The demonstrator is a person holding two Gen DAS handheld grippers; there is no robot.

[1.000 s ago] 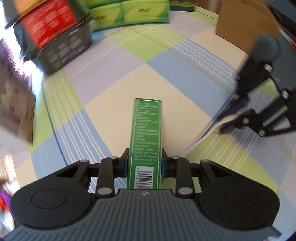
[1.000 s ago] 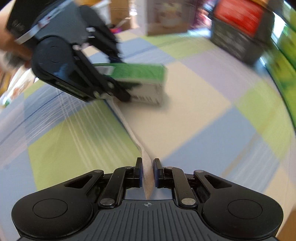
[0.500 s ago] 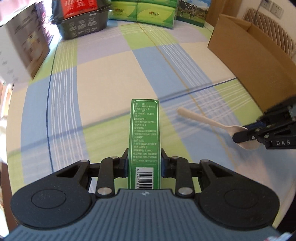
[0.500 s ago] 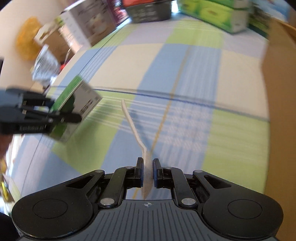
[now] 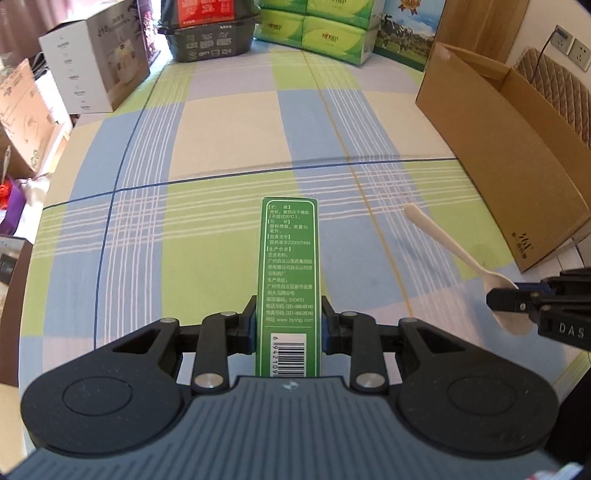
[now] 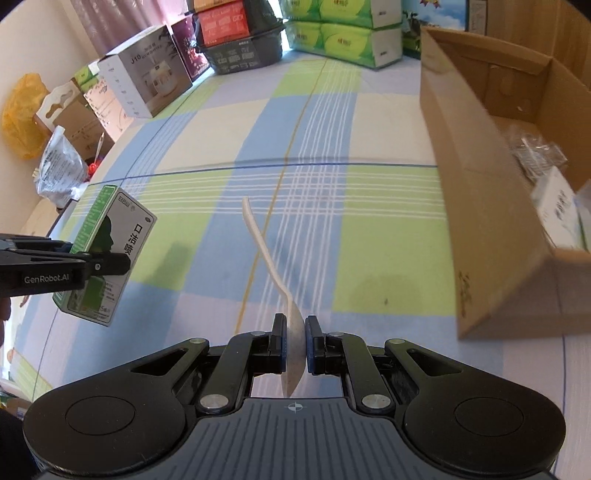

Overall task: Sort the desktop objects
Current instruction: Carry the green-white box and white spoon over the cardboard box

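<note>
Both tools swung round toward the open cardboard box (image 6: 491,206) at the counter's (image 5: 229,147) right edge, the left tool (image 5: 288,325) clamping a light, stiff green carton (image 5: 290,266) at its barcode end, the right tool (image 6: 294,343) pinching a thin, bendy plastic spoon (image 6: 264,247) by its bowl, nothing between them and the box.

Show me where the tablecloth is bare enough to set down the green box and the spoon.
The whole middle of the tablecloth is bare, from both grippers to the far row. Crowded: tissue packs and black basket at the back, white carton left, cardboard box right.
</note>
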